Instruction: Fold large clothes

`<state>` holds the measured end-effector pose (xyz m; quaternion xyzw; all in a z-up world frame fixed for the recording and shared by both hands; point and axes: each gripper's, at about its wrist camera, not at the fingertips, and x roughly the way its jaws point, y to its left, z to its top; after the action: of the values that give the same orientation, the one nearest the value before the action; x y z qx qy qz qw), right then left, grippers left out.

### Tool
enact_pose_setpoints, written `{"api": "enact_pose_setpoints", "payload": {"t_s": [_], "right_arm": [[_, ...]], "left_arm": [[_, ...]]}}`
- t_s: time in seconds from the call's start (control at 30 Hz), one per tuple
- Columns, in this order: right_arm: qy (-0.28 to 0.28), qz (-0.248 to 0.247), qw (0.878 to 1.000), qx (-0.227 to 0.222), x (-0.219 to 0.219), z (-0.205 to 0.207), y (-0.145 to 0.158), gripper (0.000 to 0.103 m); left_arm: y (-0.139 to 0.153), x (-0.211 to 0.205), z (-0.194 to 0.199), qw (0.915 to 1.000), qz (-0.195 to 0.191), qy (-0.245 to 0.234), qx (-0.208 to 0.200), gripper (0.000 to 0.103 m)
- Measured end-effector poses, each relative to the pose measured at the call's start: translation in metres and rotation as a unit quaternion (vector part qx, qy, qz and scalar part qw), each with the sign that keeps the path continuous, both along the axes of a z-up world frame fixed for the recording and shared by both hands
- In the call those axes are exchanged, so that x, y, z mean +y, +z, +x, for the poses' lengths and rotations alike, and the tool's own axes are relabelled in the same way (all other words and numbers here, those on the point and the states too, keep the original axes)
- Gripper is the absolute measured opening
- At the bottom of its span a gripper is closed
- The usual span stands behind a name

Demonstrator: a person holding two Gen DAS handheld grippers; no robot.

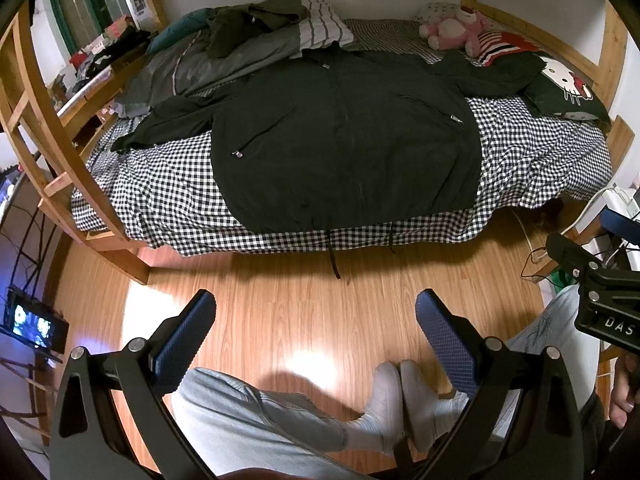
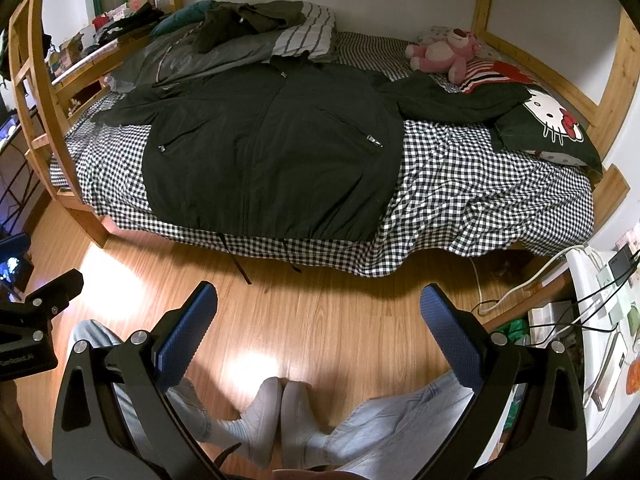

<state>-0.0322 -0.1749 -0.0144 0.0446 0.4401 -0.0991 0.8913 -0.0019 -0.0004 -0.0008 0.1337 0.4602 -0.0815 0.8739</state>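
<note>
Left wrist — jacket (image 1: 344, 140) cuff creased, indistinct

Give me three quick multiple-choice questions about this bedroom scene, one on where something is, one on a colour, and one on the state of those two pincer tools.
1. Where does the dark jacket lie?
A. Spread flat on the checked bed sheet
B. On the wooden floor
C. Hung on the bed frame

2. What colour is the plush toy at the back of the bed?
A. Yellow
B. Pink
C. Blue

3. How do the left gripper and the right gripper stand?
A. Both clamped on the jacket
B. One shut on a sleeve
C. Both open, holding nothing

Answers: 1 A, the jacket lies zipped and spread with its hem at the bed's near edge. 2 B, the toy is plainly pink. 3 C, each gripper's blue pads sit wide apart over the floor.
</note>
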Motion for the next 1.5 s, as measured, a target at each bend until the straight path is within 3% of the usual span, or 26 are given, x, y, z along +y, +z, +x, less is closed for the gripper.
{"api": "enact_pose_setpoints", "payload": {"t_s": [0.9,1.13,1.5], "right_arm": [[0.004,0.003,1.000,0.005,0.003,0.001,-0.003,0.100],[-0.002,-0.005,1.000,-0.001,-0.005,0.012,-0.001,0.100],[-0.003,0.006,1.000,0.013,-0.016,0.085,-0.022,0.100]], "left_arm": [[-0.004,-0.004,0.009,0.9999,-0.008,-0.002,0.009,0.098],[-0.011,-0.004,0.032,0.9999,-0.010,0.007,0.013,0.098],[-0.036,0.009,0.110,0.9985,-0.021,0.038,0.033,0.098]]}}
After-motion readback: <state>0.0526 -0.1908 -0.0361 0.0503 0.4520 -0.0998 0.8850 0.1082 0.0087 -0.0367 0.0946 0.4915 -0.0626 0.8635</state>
